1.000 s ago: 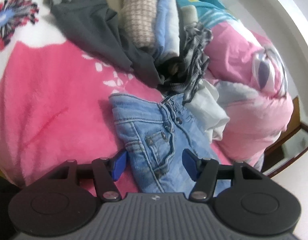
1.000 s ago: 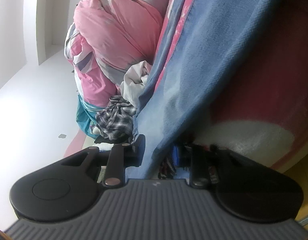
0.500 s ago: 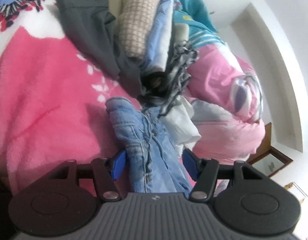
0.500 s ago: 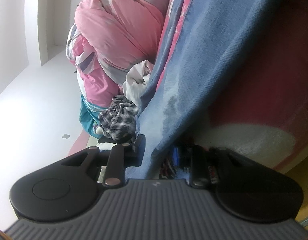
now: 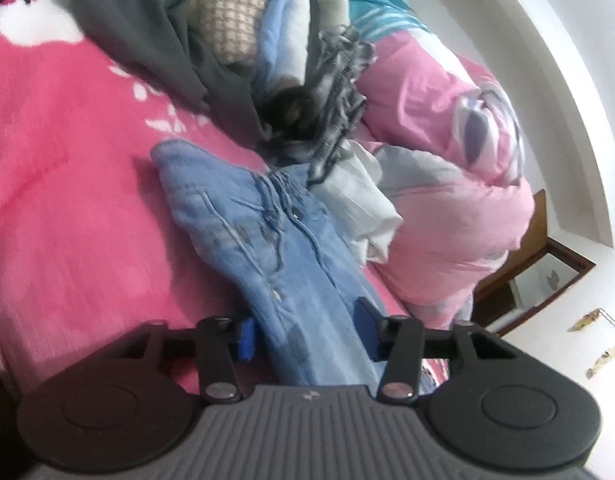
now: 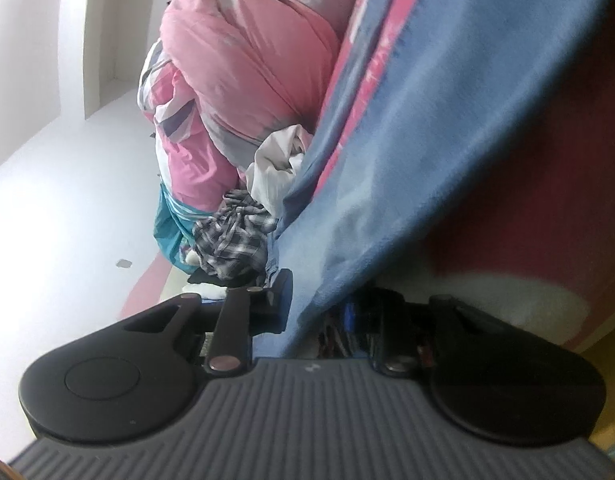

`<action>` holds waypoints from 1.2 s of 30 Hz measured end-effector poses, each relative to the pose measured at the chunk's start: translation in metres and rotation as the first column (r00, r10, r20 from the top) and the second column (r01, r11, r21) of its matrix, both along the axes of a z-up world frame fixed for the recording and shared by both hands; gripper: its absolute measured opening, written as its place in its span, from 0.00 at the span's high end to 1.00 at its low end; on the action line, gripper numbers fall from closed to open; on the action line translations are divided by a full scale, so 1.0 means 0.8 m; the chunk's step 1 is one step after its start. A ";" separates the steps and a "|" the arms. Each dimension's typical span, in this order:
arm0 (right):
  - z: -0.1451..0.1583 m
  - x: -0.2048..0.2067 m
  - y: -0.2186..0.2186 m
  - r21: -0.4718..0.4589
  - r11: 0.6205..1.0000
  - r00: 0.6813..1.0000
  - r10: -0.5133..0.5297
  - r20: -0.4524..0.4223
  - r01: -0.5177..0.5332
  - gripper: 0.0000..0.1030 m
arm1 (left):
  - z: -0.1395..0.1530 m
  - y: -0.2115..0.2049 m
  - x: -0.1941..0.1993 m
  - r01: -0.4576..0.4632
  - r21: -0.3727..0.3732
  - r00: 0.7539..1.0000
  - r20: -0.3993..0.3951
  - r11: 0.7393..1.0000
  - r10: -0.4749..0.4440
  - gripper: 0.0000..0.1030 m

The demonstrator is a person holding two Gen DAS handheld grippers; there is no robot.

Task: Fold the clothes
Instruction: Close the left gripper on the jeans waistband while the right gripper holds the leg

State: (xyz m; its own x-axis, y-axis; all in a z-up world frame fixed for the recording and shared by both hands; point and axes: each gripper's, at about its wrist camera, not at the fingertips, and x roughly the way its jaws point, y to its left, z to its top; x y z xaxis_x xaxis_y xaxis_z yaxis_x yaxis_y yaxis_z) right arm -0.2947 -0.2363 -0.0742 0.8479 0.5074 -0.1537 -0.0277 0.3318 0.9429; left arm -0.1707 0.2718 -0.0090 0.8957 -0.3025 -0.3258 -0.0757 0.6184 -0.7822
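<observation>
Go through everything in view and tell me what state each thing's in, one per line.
Jeans: bunched lengthwise, unfolded, between both grippers.
Left gripper: jaws just closing on jeans.
Right gripper: shut on jeans.
Plaid shirt: crumpled.
White cloth: crumpled.
Grey garment: loosely spread.
Quilt: heaped.

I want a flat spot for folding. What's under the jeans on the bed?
The blue jeans lie on a pink fleece blanket. Their far end runs under a grey plaid garment and white cloth. Anything beneath the denim itself is covered.
</observation>
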 end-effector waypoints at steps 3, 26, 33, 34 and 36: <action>0.005 0.005 0.000 -0.048 0.999 1.000 -0.006 -0.017 0.005 0.92 | 0.000 0.010 0.000 -0.045 0.027 0.998 -0.031 0.999 0.046 0.84; 0.159 0.106 -0.045 -0.303 0.937 0.970 -0.111 0.217 0.176 0.98 | 0.128 -0.072 0.102 0.022 0.276 0.989 0.135 0.961 -0.061 0.90; 0.173 0.180 -0.065 -0.306 0.938 0.978 -0.110 0.178 0.161 0.98 | 0.129 -0.097 0.184 0.059 0.317 0.995 0.062 0.947 -0.083 0.90; 0.171 0.192 -0.068 -0.307 0.939 0.980 -0.110 0.166 0.158 0.98 | 0.126 -0.101 0.196 0.065 0.321 0.995 0.050 0.945 -0.085 0.90; 0.164 0.215 -0.075 -0.306 0.940 0.984 -0.112 0.141 0.150 0.98 | 0.122 -0.107 0.219 0.075 0.331 0.996 0.025 0.941 -0.088 0.90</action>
State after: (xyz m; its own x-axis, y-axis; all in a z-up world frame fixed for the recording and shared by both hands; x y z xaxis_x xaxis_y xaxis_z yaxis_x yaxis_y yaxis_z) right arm -0.1229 -0.2960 0.0573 0.9255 0.3330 -0.1806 -0.0697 0.6184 0.7828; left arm 0.0047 0.1859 0.0883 0.8864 -0.2571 -0.3850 0.0124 0.8445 -0.5354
